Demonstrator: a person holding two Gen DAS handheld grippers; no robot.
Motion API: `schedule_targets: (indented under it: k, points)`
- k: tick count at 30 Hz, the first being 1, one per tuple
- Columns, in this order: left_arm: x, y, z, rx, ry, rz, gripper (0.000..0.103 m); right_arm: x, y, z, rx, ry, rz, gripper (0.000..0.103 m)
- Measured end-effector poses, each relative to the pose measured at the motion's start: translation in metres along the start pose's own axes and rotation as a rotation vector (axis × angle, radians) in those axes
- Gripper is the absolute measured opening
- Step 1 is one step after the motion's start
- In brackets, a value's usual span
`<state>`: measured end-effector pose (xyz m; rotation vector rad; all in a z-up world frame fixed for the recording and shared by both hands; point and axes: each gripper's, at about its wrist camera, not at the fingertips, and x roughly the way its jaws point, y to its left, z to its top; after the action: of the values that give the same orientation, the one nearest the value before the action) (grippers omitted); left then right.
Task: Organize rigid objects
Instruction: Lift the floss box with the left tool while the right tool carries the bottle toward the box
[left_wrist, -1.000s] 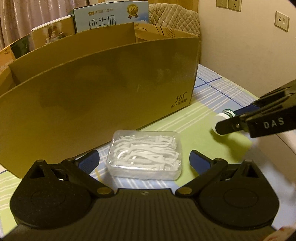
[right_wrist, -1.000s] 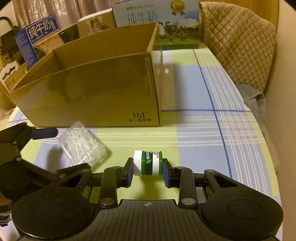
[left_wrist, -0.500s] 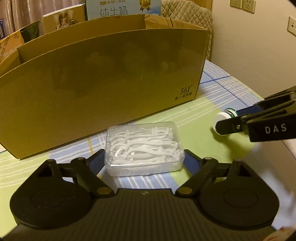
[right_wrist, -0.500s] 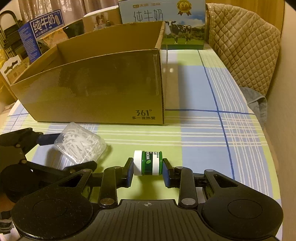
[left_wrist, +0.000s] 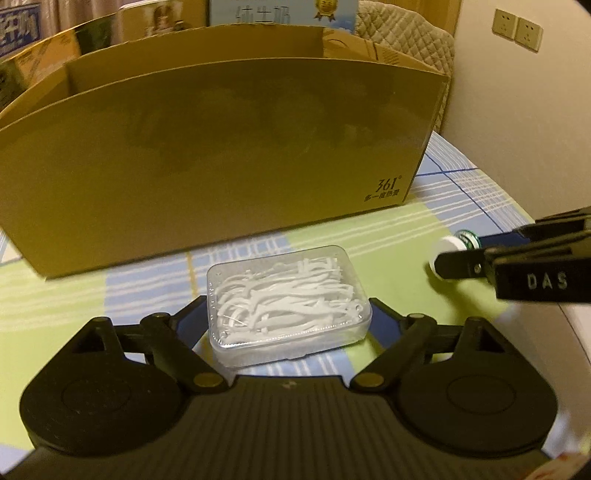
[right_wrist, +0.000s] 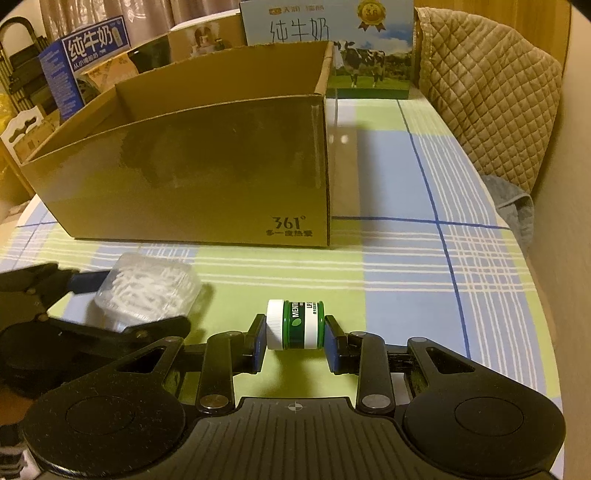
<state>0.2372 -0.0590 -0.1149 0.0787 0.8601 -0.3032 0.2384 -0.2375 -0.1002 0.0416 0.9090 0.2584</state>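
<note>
My left gripper (left_wrist: 288, 317) is shut on a clear plastic box of white floss picks (left_wrist: 286, 301) and holds it above the checked tablecloth. The box also shows in the right wrist view (right_wrist: 147, 291). My right gripper (right_wrist: 294, 341) is shut on a small green jar with a white cap (right_wrist: 295, 325), held sideways above the cloth. The jar also shows at the right of the left wrist view (left_wrist: 456, 251). An open brown cardboard box (left_wrist: 221, 155) stands just beyond both grippers; it is also in the right wrist view (right_wrist: 207, 173).
Milk cartons (right_wrist: 328, 48) and other boxes (right_wrist: 85, 59) stand behind the cardboard box. A quilted chair back (right_wrist: 487, 103) and a grey cloth (right_wrist: 513, 206) are at the table's right edge. A wall with sockets (left_wrist: 517, 29) is on the right.
Both grippers have risen with their objects: the cardboard box now sits lower in both views and its open top shows more. The floss pick box has come up off the cloth.
</note>
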Motion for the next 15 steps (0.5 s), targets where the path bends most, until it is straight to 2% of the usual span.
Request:
schedule_targets:
  k: [7, 15]
  points:
    - [-0.027, 0.009, -0.008, -0.070, -0.002, 0.014, 0.086, -0.011, 0.007, 0.001, -0.008, -0.048, 0.003, 0.028]
    - [-0.070, 0.022, -0.004, -0.124, -0.037, 0.047, 0.086, -0.043, 0.033, -0.007, 0.031, -0.096, 0.056, 0.028]
